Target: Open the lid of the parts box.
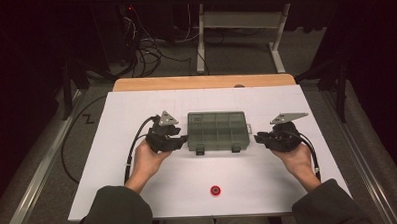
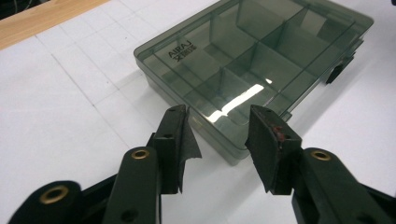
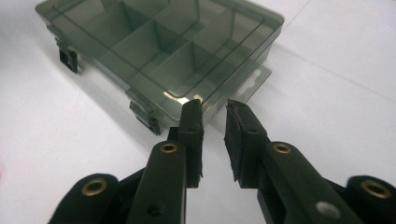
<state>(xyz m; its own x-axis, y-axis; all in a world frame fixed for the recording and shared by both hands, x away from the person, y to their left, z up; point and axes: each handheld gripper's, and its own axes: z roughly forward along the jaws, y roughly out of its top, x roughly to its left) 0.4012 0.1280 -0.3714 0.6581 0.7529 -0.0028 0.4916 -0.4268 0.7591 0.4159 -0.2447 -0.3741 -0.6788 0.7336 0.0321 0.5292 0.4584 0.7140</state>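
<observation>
While the left tongs (image 2: 218,122) stand with a moderate gap between their jaws, nothing is clamped in them: in the left gripper view the tips sit just short of the near corner of the organiser box (image 2: 254,60), one jaw to each side of that corner, and I cannot tell whether either pad touches the plastic. The right tongs (image 3: 214,108) are narrower, with only a slim gap between the pads, and they hold nothing; in the right gripper view their tips point at the box's (image 3: 159,51) end wall, close beside a small tab on its rim, but apart from it.

Seen from the high view, the left hand (image 1: 147,161) grips its tool at the left end of the box, forearm coming up from the bottom edge, with the left tongs (image 1: 182,140) aimed rightward at the box. The right hand (image 1: 297,156) mirrors it at the right end, with the right tongs (image 1: 258,137) aimed leftward and a little off the box's corner.

That organiser box (image 1: 218,130) lies flat in the middle of the white table (image 1: 139,194), between the two tools. It is smoky translucent plastic, lid shut, with dividers showing through the lid as rows of compartments and two dark latches on the side facing the person. A small red round thing (image 1: 216,190) lies on the table nearer the person, well apart from the box.
</observation>
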